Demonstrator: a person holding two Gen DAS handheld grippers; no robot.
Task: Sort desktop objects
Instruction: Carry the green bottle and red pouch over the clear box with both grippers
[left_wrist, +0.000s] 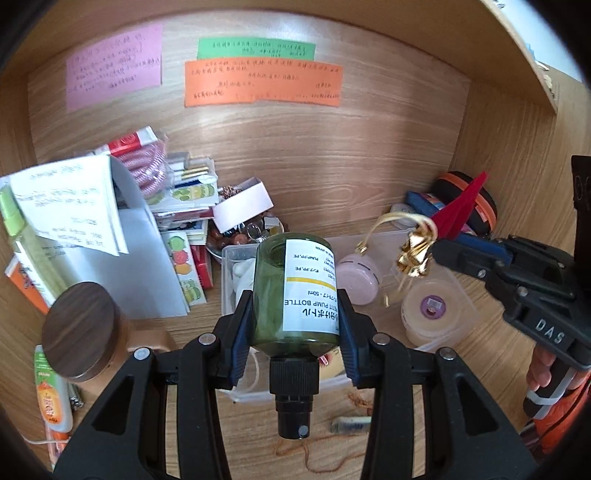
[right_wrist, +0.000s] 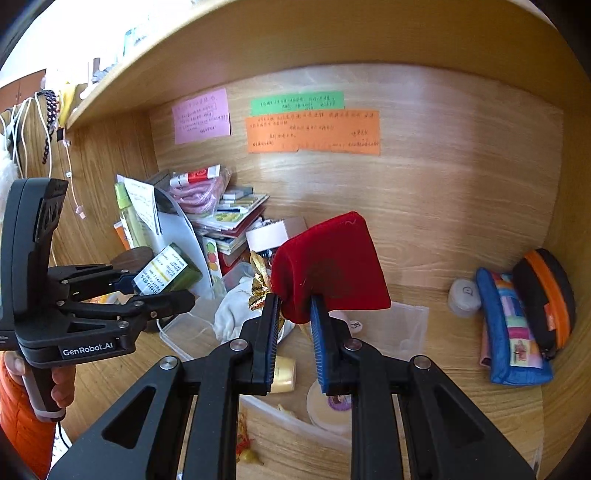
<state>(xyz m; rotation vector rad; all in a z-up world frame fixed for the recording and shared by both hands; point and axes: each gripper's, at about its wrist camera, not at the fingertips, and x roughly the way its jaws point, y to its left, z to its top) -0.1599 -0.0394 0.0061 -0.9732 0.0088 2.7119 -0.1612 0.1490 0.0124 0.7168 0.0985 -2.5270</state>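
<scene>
Two items lifted clear of bench (left_wrist: 461, 424) clutter | left gripper (left_wrist: 295, 314) fingers clamp green pump bottle (left_wrist: 295, 291) sideways, nozzle toward camera | right gripper (right_wrist: 293, 325) fingers pinch red velvet pouch (right_wrist: 332, 262) by its gathered neck, gold ribbon (right_wrist: 260, 291) dangling | both over clear tray (right_wrist: 406, 321), likely awaiting sorting

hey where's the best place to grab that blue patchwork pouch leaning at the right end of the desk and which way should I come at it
Probably the blue patchwork pouch is best pinched across its thin body near the top edge, coming from above. It stands on its long edge, leaning against the black and orange case behind it, so its flat faces point sideways. Both grippers are full now, so one must be emptied first.
</scene>
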